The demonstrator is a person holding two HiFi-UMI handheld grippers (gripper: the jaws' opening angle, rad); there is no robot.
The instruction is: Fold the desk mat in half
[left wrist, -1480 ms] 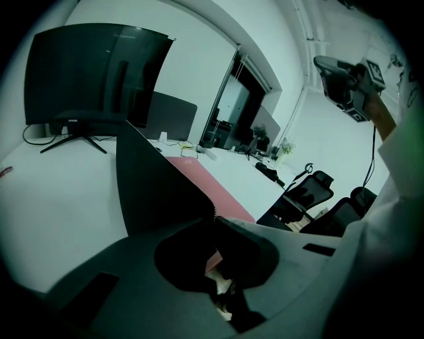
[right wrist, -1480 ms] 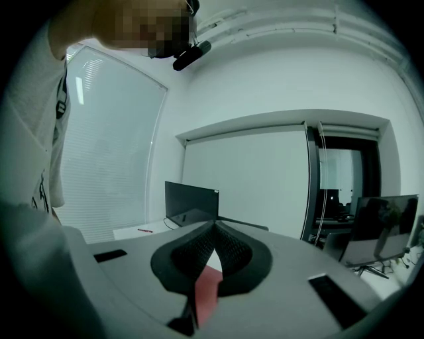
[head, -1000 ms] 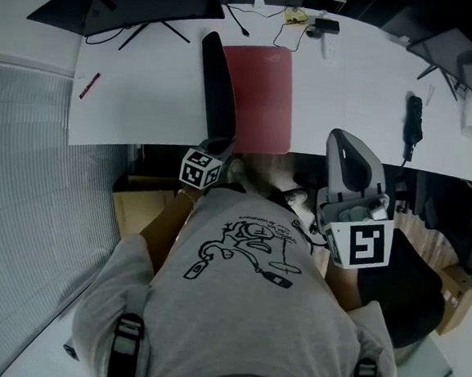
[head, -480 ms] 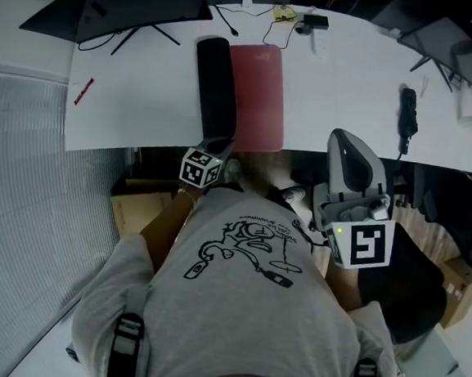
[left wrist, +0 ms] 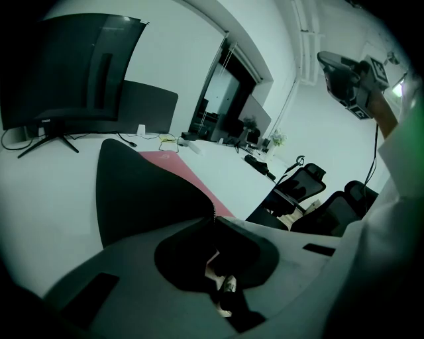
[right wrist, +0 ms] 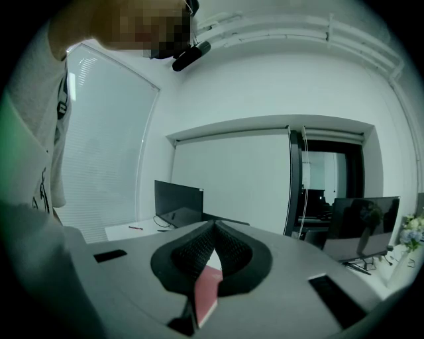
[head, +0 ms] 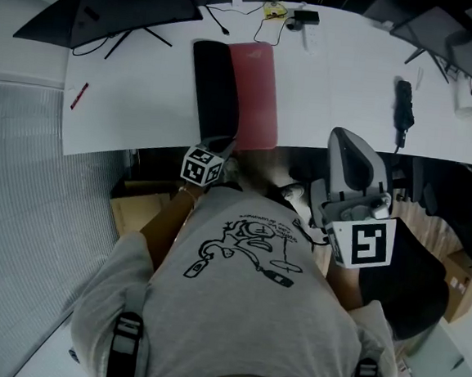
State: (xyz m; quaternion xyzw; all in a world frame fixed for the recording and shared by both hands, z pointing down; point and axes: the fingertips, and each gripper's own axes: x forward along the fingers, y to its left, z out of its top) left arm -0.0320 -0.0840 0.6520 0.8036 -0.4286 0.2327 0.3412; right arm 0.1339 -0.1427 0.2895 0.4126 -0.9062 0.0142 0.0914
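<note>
The desk mat lies on the white desk. Its red top faces up on the right. Its left part is turned over and shows the black underside. My left gripper is at the desk's near edge, shut on the near corner of that black flap, which rises from the jaw tips of the left gripper. My right gripper hangs above the lap, off the desk, to the right of the mat. The right gripper is shut with nothing in it; a strip of red mat shows beyond.
Monitors stand at the back left and back right. A red pen lies at the left, a black handset at the right, and cables and small items behind the mat. Office chairs stand right.
The black flap now looks wider and covers more of the red top. The view has drifted slightly. Both grippers stay about where they were.
</note>
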